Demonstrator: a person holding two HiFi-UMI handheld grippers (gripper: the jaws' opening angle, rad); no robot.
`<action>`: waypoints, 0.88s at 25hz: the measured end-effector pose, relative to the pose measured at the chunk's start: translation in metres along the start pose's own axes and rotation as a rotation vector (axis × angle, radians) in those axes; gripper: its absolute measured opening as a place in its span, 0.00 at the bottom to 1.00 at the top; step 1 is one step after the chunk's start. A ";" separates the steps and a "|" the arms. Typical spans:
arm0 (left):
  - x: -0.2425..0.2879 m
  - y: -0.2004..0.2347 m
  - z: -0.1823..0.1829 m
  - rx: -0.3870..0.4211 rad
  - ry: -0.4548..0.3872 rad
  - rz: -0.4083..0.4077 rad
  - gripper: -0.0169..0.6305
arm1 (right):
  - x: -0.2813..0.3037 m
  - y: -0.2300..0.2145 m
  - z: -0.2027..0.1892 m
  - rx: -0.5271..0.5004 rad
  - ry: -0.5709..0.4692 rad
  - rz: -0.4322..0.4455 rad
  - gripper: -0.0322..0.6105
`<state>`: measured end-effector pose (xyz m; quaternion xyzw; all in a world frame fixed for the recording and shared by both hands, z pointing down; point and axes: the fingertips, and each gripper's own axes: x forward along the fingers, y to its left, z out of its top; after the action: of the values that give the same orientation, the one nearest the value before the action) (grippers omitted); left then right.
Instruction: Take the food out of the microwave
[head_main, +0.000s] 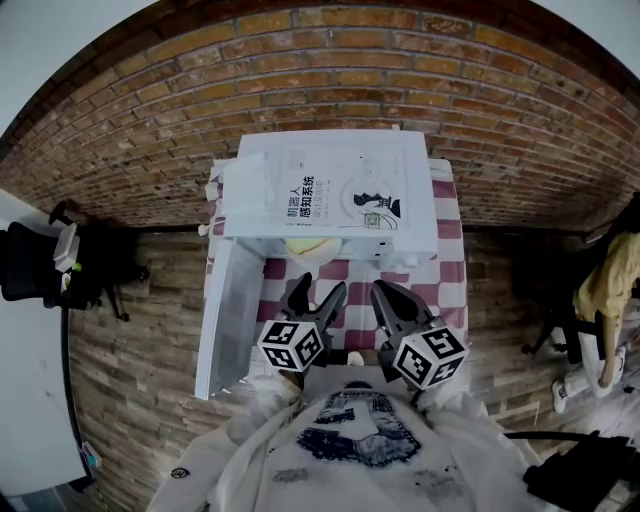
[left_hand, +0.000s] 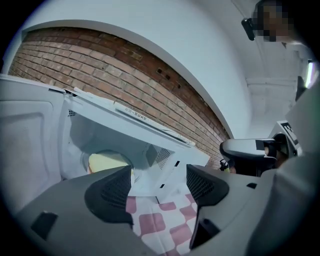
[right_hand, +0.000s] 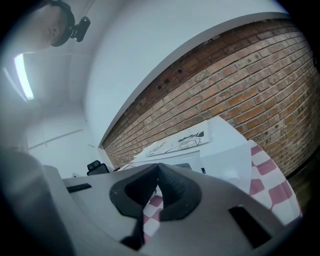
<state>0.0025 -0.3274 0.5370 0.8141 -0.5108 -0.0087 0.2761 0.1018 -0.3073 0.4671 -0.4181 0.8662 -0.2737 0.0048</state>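
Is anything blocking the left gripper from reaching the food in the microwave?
Nothing visible does. The door is swung open to the left, and the yellow food shows inside the microwave. The left gripper, jaws apart and empty, sits in front of the opening, with only checked cloth beneath it.

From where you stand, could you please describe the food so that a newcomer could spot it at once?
Against the brick wall, on a checked cloth, stands a white microwave with its door open. In its cavity lies the food, pale yellow, the only coloured thing among white walls.
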 end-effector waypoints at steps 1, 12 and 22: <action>0.001 0.001 -0.001 0.002 0.002 0.000 0.55 | 0.001 -0.001 0.000 0.000 0.001 -0.001 0.07; 0.013 0.034 -0.019 -0.080 0.031 0.066 0.54 | 0.000 -0.008 -0.001 0.005 0.008 -0.015 0.07; 0.031 0.084 -0.052 -0.290 0.110 0.133 0.51 | -0.002 -0.014 -0.001 0.004 0.017 -0.035 0.07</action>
<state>-0.0364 -0.3574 0.6278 0.7292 -0.5411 -0.0195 0.4184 0.1128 -0.3127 0.4746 -0.4309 0.8581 -0.2792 -0.0065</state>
